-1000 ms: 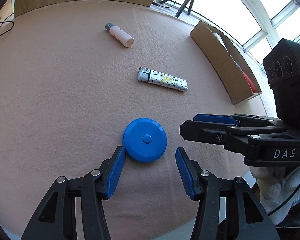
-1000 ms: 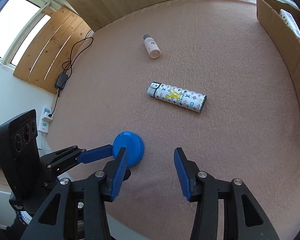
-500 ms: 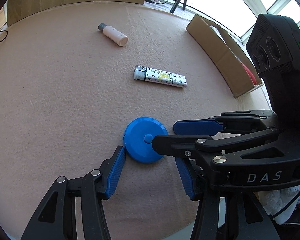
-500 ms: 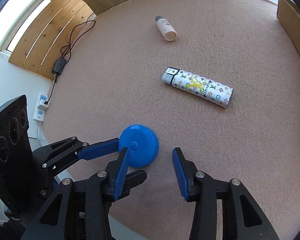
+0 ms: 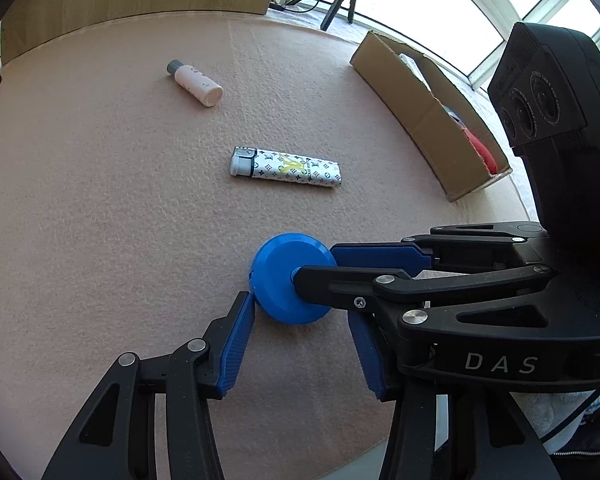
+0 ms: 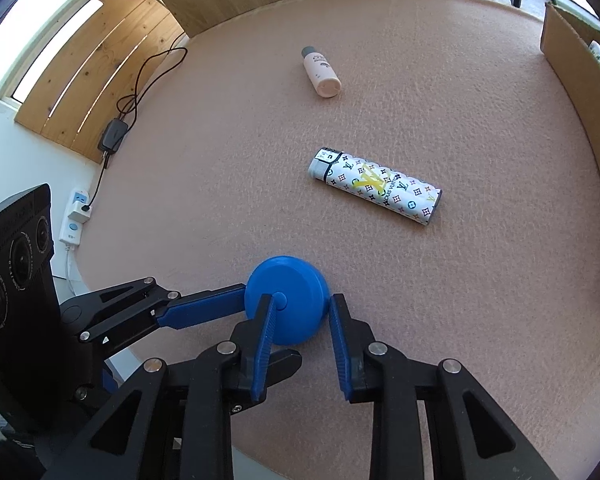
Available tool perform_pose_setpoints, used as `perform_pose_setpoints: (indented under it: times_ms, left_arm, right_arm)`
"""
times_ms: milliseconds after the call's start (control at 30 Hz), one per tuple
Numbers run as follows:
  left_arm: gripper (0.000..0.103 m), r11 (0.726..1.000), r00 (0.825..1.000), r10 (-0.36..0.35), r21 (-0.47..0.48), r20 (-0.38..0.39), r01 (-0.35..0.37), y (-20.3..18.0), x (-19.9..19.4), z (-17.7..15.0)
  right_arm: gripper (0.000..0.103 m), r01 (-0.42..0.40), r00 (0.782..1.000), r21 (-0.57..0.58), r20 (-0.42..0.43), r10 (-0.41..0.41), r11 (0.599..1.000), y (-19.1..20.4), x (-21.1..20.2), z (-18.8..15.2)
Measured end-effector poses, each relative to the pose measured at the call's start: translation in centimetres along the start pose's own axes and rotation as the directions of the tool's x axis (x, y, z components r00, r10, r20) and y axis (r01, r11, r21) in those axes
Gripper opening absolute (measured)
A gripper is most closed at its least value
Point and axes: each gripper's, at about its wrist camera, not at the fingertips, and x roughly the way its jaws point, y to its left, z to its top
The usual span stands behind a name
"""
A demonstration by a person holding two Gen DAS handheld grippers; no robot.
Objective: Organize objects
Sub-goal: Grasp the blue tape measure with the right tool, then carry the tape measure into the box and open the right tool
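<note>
A round blue disc lies flat on the pink felt table near its front edge. My right gripper reaches over it, open with narrowed jaws: one finger crosses the disc's top and the other stands at its right rim. In the left wrist view the right gripper comes in from the right. My left gripper is open, its tips just short of the disc. A white patterned lighter and a small pink bottle lie farther back.
An open cardboard box stands along the table's right side, with a red item inside. Past the left edge, a power strip and a cable lie on the floor. Wooden panels back the table.
My right gripper has moved left and forward over the blue disc, and its jaws have narrowed. The left gripper has crept a little closer. The disc lies where it was.
</note>
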Motion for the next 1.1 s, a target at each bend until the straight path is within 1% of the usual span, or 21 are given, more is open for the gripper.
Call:
perform_pose_setpoints:
  times_ms: [167,267,467,633,833,1100]
  left_arm:
    - [0.052,0.998,0.999,-0.025,0.055,0.021,0.024,-3.3,0.0,1.8]
    - [0.052,0.995,0.999,-0.040,0.096,0.032,0.037,-5.6,0.1,3.2]
    - [0.052,0.982,0.995,-0.083,0.172,0.050,0.073,-10.8,1.1,6.3]
    - [0.052,0.968,0.992,-0.114,0.232,0.054,0.098,-15.4,2.8,9.3]
    - [0.052,0.951,0.987,-0.151,0.280,0.061,0.129,-20.2,5.1,12.6]
    - [0.051,0.947,0.980,-0.189,0.275,0.052,0.168,-24.0,7.9,16.1]
  right_arm:
    - [0.025,-0.006,0.998,0.055,0.063,0.002,0.998,-2.4,-3.0,-0.4]
    - [0.025,0.004,0.994,0.083,0.109,-0.013,0.997,-3.9,-5.0,-0.5]
    - [0.025,0.026,0.978,0.143,0.201,-0.055,0.989,-7.4,-9.2,-0.8]
    - [0.025,0.039,0.962,0.197,0.257,-0.091,0.980,-11.4,-12.5,-1.1]
    - [0.025,0.071,0.939,0.250,0.309,-0.149,0.966,-15.7,-15.7,-0.8]
    - [0.025,0.119,0.916,0.290,0.336,-0.217,0.950,-20.2,-17.9,0.4]
